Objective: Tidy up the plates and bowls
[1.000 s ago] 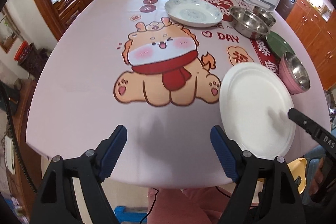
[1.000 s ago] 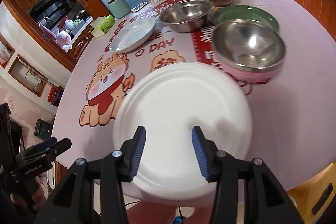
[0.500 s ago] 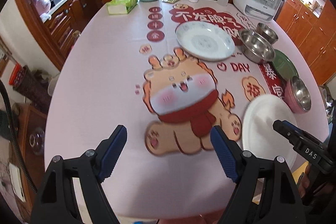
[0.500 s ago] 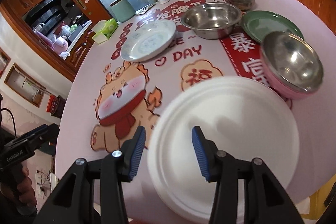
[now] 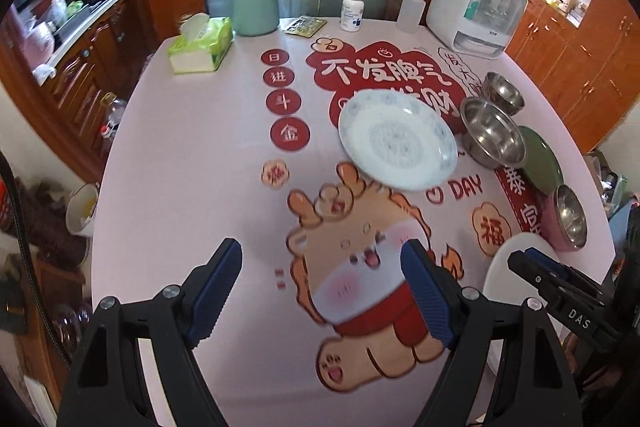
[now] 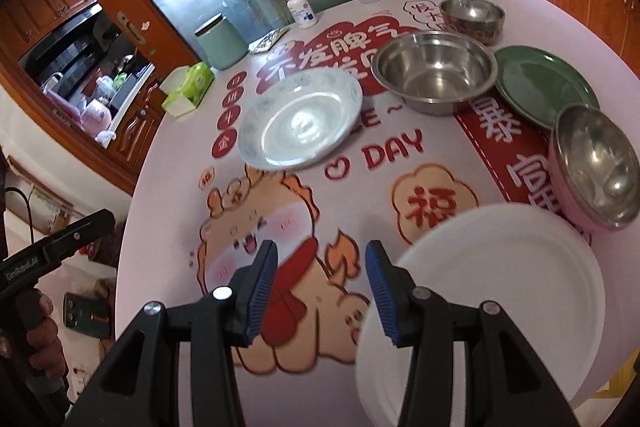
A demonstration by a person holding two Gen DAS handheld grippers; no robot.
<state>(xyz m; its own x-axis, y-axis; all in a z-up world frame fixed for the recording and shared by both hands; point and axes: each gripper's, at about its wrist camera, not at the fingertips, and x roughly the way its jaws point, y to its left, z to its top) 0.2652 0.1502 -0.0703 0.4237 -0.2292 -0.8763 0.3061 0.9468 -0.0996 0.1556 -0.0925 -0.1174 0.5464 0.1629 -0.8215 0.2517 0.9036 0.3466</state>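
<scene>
A round table [image 5: 180,187] covered with a pink cloth bears a large cartoon animal print [image 5: 360,287] in a red scarf, used here as the landmark. The left gripper [image 5: 322,291] hangs above the print's left side, its blue-padded jaws spread wide with nothing between them. The right gripper [image 6: 320,291] hangs over the print's scarf, its jaws parted more narrowly and also holding nothing. A white plate [image 6: 500,287] lies just right of the print at the table's near edge; the right gripper's right finger overlaps its rim in the right wrist view, but contact cannot be told. A blue-patterned plate [image 6: 300,123] sits just beyond the print's head. Further right of that stands a large steel bowl [image 6: 436,71], with a small steel bowl [image 6: 472,15] behind it. A green plate [image 6: 540,87] lies right of the large bowl. A pink bowl with a steel lining [image 6: 600,167] sits between the green plate and the white plate.
</scene>
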